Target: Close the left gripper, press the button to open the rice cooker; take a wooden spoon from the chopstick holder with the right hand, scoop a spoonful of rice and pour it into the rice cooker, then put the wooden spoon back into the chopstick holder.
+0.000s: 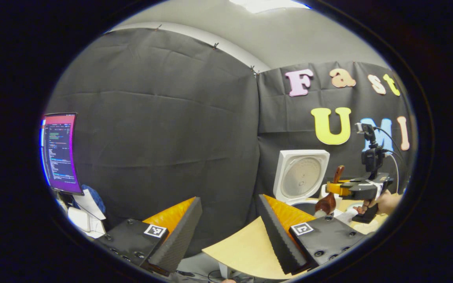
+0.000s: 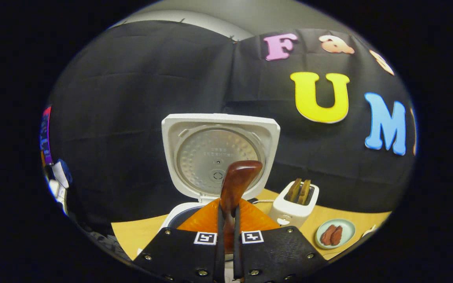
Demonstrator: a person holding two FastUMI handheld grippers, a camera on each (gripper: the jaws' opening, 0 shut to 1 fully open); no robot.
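Gripping smooth wooden spoon [image 2: 234,184], jaws clamped.

raised lid [image 2: 220,155] blocks behind, toaster [image 2: 295,206] perhaps close right

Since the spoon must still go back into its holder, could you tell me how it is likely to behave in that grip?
The wooden spoon looks stiff, so it probably won't bend. The right hand-held gripper pinches only its narrow handle, so it might pivot if bumped. Its bowl hangs low over the rice cooker, which may pull it downward.
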